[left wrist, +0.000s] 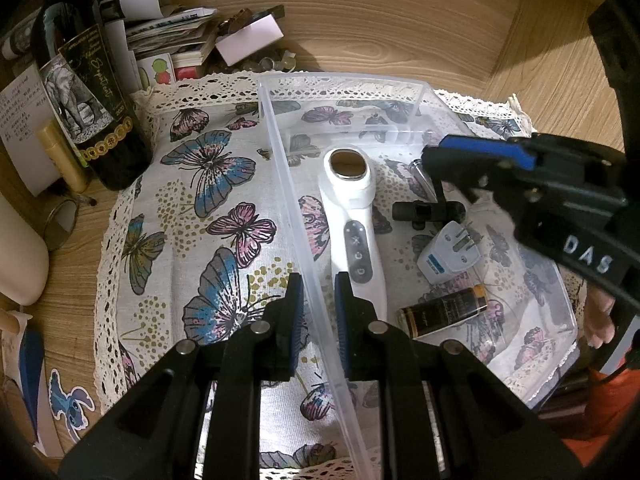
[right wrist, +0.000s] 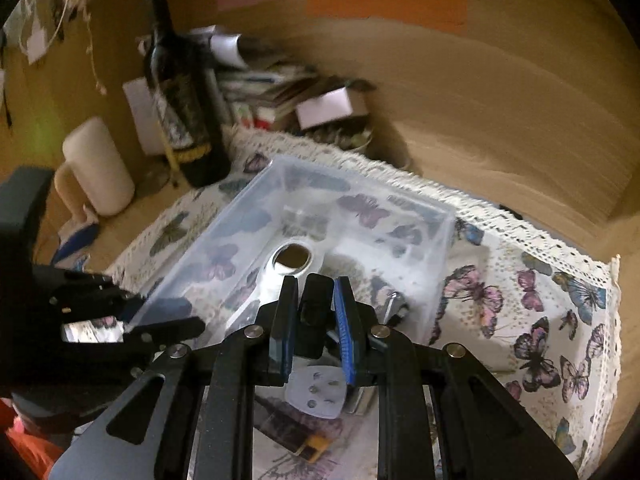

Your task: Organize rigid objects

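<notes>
A clear plastic bin sits on a butterfly cloth. In it lie a white handheld device, a black cylinder, a white plug adapter and a dark bottle with a gold cap. My left gripper straddles the bin's left wall, one finger on each side, pads close to it. My right gripper hovers over the bin; the black cylinder sits between its pads, which look closed on it. The right gripper also shows in the left wrist view.
A wine bottle stands at the cloth's back left, with a cream tube, papers and boxes behind. A white cylinder stands further left. The wooden table runs behind the bin. The cloth extends right of the bin.
</notes>
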{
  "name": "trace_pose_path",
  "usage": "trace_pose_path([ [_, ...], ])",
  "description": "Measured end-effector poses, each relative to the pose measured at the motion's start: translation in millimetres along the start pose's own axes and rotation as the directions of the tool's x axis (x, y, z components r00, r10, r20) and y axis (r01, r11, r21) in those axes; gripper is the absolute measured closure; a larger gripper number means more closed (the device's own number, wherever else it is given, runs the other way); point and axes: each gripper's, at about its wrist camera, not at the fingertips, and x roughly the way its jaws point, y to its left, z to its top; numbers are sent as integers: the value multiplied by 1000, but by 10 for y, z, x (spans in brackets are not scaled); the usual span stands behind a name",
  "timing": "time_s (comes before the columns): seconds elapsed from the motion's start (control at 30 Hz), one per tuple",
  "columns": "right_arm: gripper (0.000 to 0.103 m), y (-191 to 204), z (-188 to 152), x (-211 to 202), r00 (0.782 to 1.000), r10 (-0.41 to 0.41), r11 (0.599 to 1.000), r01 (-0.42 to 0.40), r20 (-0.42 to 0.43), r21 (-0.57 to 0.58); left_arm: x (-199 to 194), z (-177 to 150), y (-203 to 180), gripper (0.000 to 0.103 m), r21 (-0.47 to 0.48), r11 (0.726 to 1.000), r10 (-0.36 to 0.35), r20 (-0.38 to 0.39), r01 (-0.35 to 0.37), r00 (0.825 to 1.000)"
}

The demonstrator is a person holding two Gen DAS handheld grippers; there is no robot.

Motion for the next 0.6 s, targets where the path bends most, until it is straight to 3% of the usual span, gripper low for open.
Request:
trace_pose_path([
  [0.37, 74, -88, 1, -125, 999, -18, 999, 17, 29, 42, 0, 0, -1, 88, 0, 1000, 1, 0, -1, 1000],
  [0.6, 65, -272, -24, -426, 990, -101, 991, 91, 103, 96, 3, 6, -16, 88, 2, 1000, 2, 0, -2, 1000],
])
